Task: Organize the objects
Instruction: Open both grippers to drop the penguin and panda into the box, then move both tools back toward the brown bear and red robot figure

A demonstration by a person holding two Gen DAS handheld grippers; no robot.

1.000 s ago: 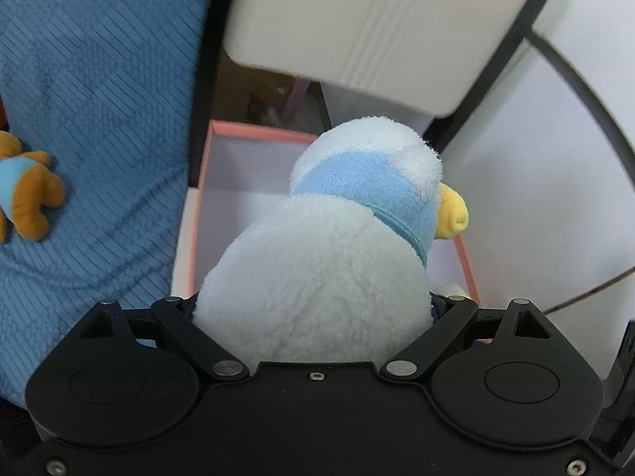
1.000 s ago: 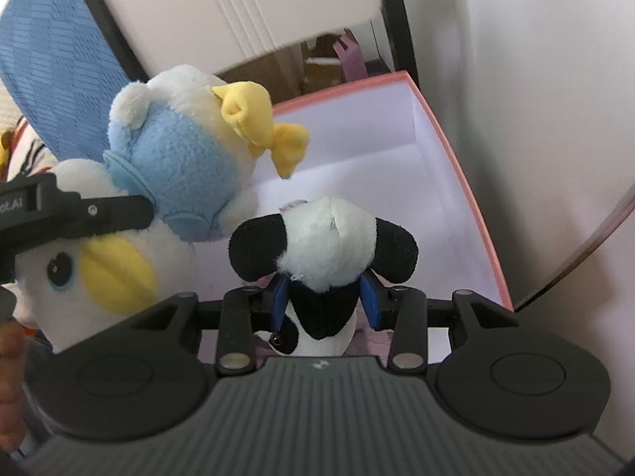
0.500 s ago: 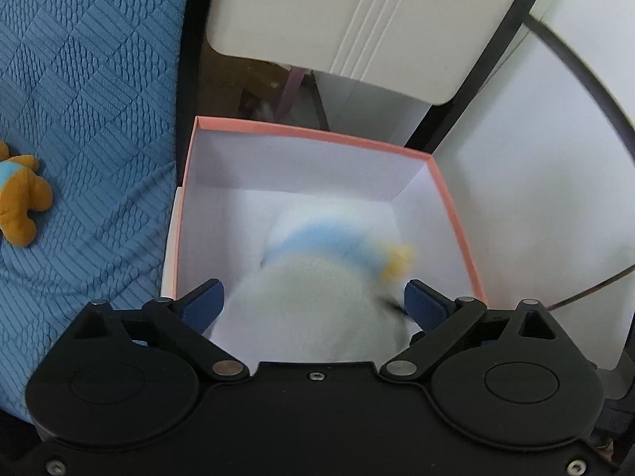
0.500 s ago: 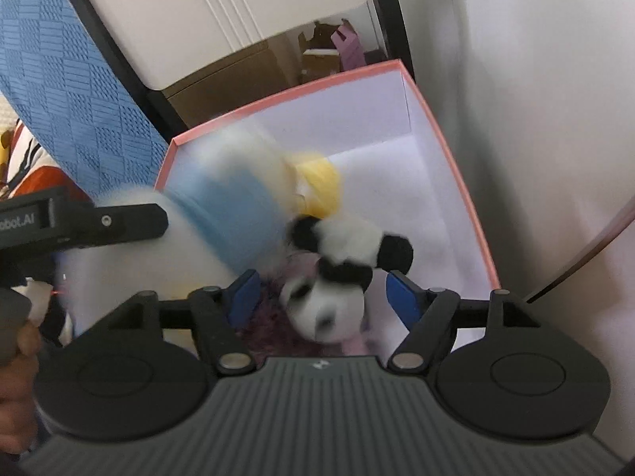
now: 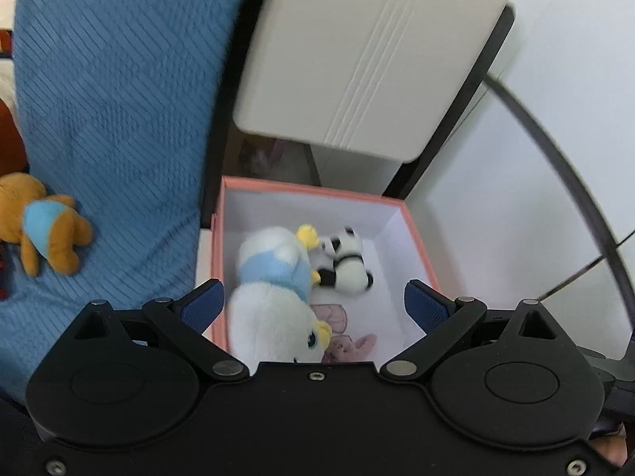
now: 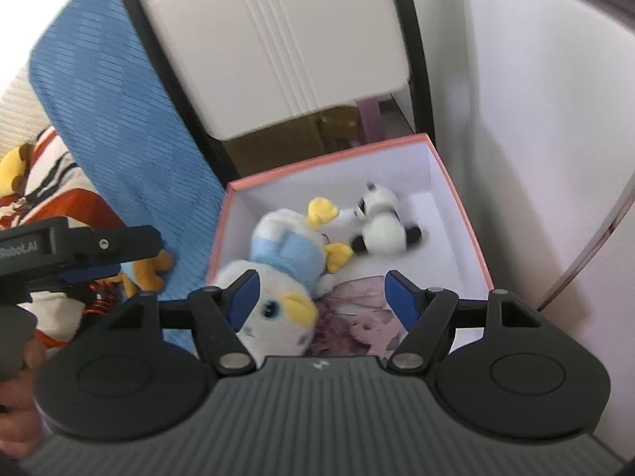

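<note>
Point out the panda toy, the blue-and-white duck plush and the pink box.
panda toy point(image 5: 349, 267), left wrist view, white belly.
blue-and-white duck plush point(image 6: 287, 250), right wrist view, blue back.
pink box point(image 6: 329, 162), right wrist view, far rim.

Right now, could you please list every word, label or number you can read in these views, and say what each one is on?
"RobotAI": white letters, slightly blurred, on the left gripper body, seen in the right wrist view.
A small logo on the right gripper housing is too small to read.
No text is visible on the pink box or the plush toys.
</note>
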